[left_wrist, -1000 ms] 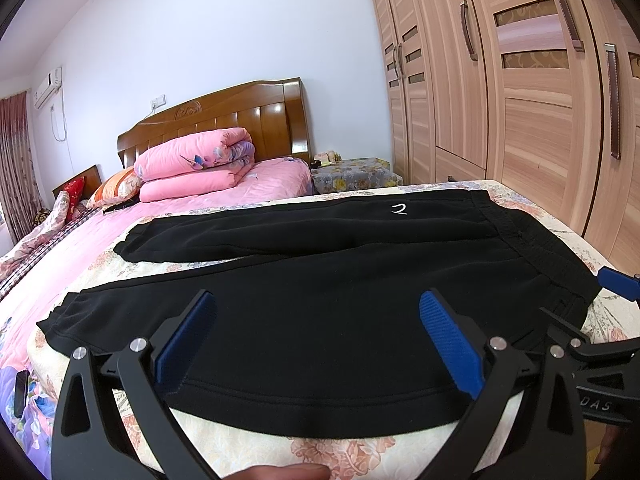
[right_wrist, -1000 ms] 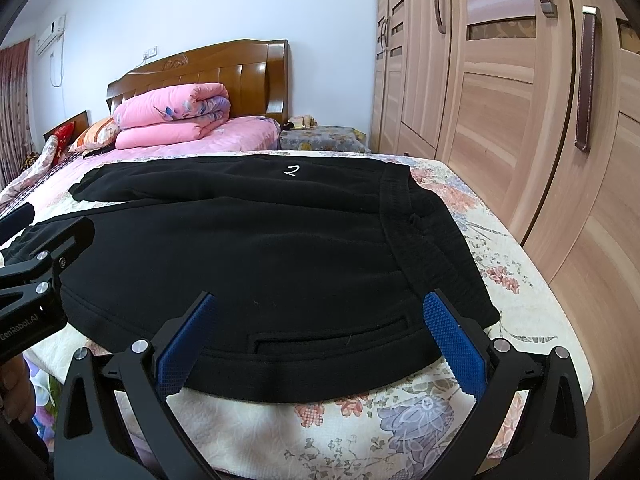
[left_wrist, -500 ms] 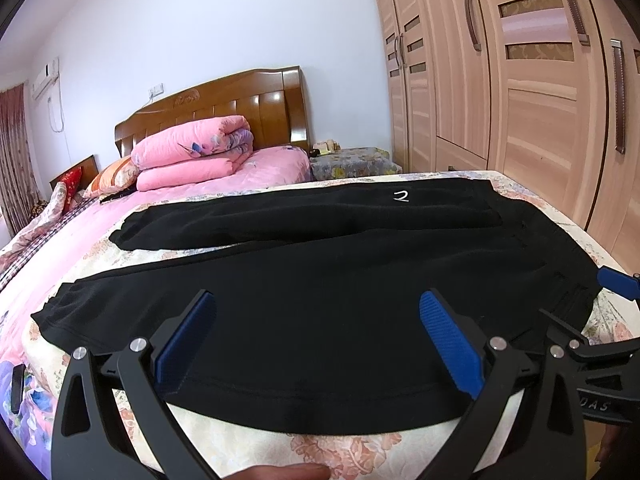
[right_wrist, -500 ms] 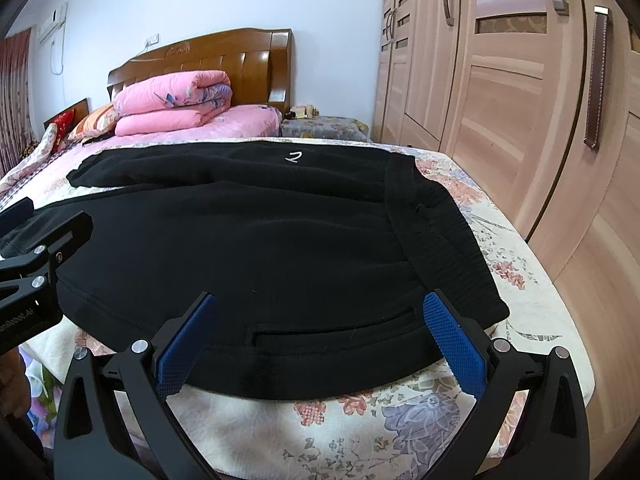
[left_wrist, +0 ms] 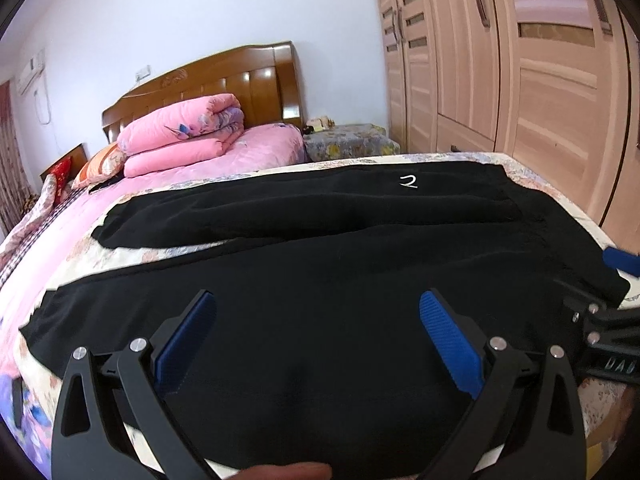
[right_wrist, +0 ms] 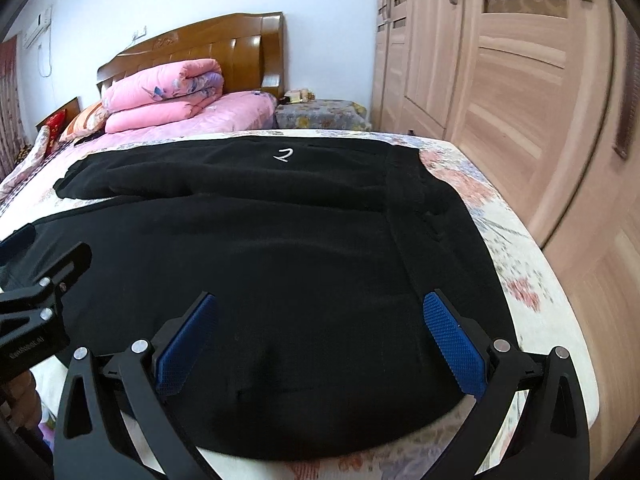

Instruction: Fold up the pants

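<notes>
The bed carries the black pants spread flat, waistband right, 2 legs running left. My left hand-held gripper and right hand-held gripper hover wide over the near edge; pinching 1 layer would skew the fold.

left tool: jaws spread wide, blue pads apart, nothing between them, a fingertip visible at its base | right tool: jaws spread wide, holding nothing | both tools side by side, level, pointing forward
</notes>
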Tool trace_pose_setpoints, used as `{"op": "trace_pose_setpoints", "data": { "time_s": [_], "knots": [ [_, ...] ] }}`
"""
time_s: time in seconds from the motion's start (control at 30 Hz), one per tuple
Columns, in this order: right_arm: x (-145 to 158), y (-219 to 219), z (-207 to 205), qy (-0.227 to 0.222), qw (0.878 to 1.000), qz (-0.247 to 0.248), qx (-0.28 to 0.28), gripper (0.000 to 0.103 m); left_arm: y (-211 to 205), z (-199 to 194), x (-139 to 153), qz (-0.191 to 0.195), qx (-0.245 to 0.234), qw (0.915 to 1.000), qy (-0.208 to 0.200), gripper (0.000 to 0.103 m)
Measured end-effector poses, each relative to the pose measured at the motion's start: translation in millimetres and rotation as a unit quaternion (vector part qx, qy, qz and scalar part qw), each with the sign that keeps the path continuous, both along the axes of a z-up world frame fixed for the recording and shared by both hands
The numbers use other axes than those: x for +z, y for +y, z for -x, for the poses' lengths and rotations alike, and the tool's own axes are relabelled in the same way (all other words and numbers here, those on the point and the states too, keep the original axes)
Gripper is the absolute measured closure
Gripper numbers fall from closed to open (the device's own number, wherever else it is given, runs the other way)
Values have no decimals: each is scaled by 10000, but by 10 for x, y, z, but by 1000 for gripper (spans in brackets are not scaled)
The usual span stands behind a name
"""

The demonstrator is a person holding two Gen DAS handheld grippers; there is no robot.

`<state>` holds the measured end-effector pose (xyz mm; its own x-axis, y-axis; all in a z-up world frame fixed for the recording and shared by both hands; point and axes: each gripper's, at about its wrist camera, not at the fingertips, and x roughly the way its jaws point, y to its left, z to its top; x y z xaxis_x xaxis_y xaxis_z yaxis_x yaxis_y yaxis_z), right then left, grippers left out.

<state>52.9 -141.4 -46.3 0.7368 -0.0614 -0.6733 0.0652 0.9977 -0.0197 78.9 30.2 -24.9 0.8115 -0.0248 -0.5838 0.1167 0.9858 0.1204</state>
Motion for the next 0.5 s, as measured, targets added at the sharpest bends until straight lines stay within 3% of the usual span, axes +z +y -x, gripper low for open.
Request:
{"op": "trace_pose_setpoints", "data": {
  "time_s": [0.1,0.2,0.27,0.33,0.4,0.5],
  "knots": [
    [176,-85,-333,-5,9994,-9,355,4,90,-380,136,97,-301,9988,383,1],
    [360,-228,-978,120,9967,-56,800,4,188,-932,261,-210,-190,9971,712,1],
    [374,-259,-1408,242,9928,-46,1173,4,337,-1390,291,-173,-53,9938,1098,1],
    [294,-265,-1986,506,9849,59,1654,4,505,-1827,245,-140,197,9877,1544,1],
    [188,-270,-2519,585,9768,150,2056,4,659,-2319,110,-23,116,9766,2147,1],
    [-64,-304,-3205,1098,9640,176,2415,4,858,-2749,-50,557,45,9618,2680,2]
  ]
}}
